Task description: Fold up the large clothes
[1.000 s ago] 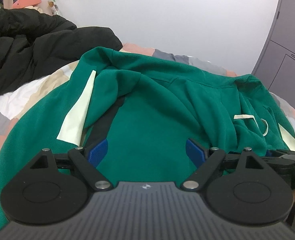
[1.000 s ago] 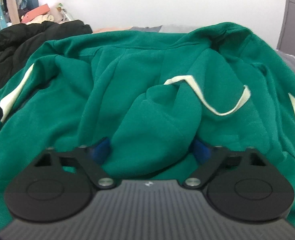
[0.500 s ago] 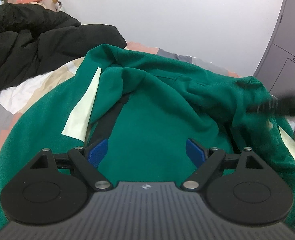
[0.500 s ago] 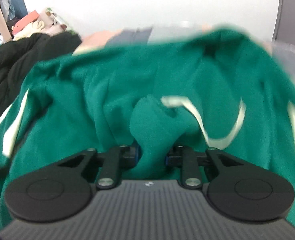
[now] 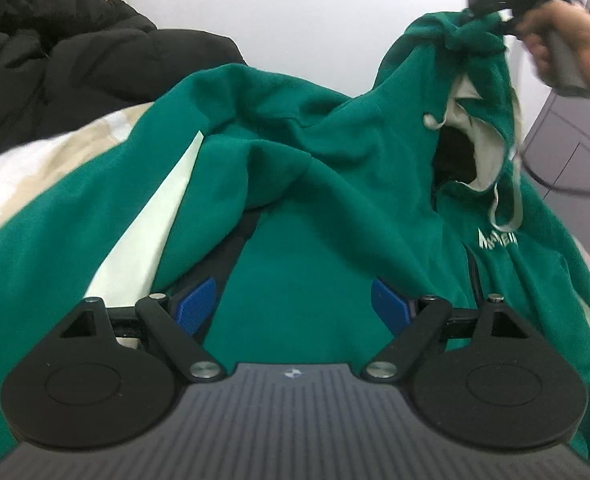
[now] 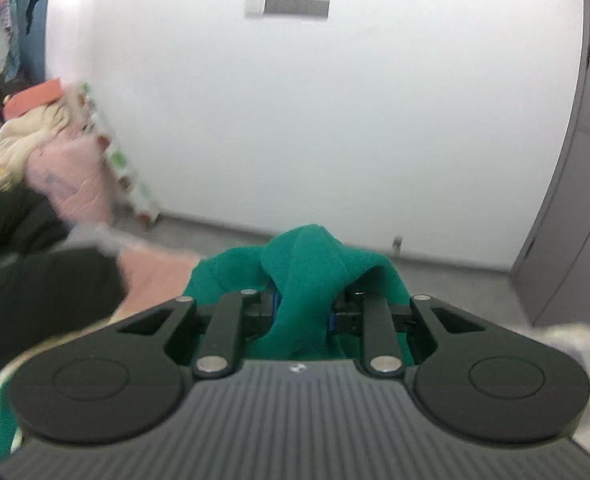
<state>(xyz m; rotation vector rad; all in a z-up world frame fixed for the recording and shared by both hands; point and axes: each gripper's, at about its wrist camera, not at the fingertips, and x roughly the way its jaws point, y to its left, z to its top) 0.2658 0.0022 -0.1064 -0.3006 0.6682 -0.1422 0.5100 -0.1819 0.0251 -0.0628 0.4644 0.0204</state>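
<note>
the green hoodie [image 5: 303, 208] is lying spread on the bed [image 5: 35, 160], with its hood end hanging up in the air. the right gripper [image 6: 303, 312] is pinching that green cloth tight. the left gripper [image 5: 293, 304] is sitting wide open just over the hoodie. a black coat [image 5: 75, 52] is lying beside it.

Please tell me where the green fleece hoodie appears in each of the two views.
Left wrist view: the green fleece hoodie fills the centre, its hood lifted at top right by the right hand-held gripper.
Right wrist view: only a bunch of it, bottom centre, pinched between the fingers.
Shared landmark: the black padded jacket, at left.
</note>
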